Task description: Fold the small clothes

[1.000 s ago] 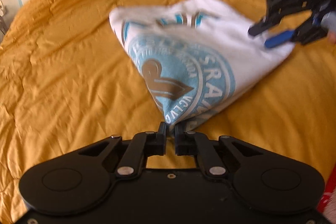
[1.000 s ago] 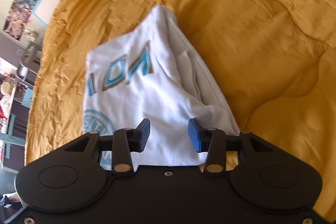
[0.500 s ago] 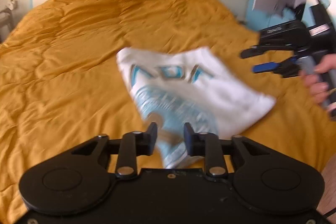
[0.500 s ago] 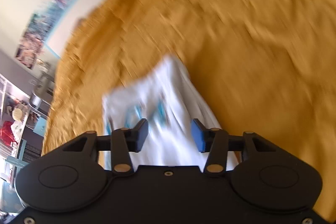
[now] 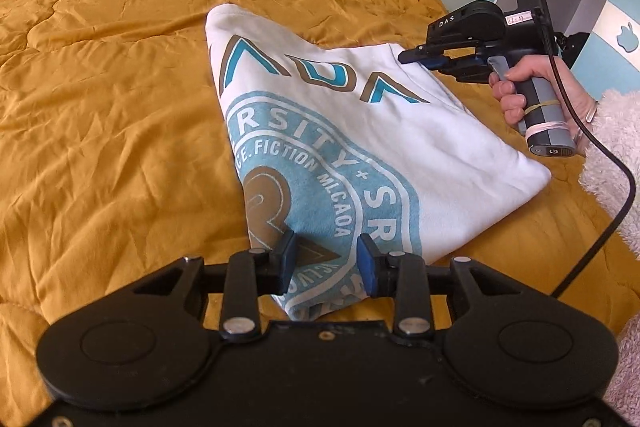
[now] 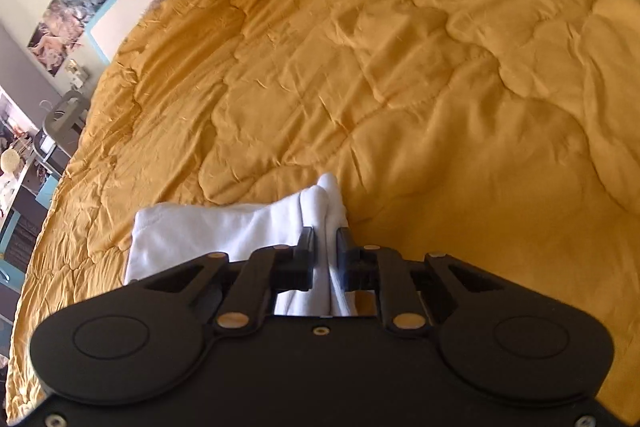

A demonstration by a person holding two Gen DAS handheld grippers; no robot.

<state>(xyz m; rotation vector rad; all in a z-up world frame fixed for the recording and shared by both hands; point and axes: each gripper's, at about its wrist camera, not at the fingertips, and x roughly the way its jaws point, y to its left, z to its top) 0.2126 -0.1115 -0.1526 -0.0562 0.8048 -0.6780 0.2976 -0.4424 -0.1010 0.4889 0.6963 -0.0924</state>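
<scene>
On the mustard-yellow bedspread (image 5: 120, 99) the white T-shirt (image 5: 420, 155), already folded into a rough rectangle with its blue and tan print facing up, lies with its long axis running from the near corner under the left gripper (image 5: 326, 259) away toward the headboard, its far right corner angled toward the right gripper (image 5: 412, 58). The left gripper hangs just over that near corner with its blue-padded fingers spread wide and nothing between them; the cloth shows in the gap but is not pinched. The right gripper, seen from its own camera (image 6: 325, 247), has its fingers drawn narrow on a bunched wad of the shirt's white edge (image 6: 326, 203), and the left view shows its tips at the far right corner of the garment, the person's right hand (image 5: 532, 87) around the handle. So the shirt lies straight ahead of the left tool and off to the left of the right one, and the near corner is the left gripper's by a clear margin. The next fold, as I judge it, depends on the left fingers closing on that near corner so that both corners of the right-hand short side can travel together across the long axis.
</scene>
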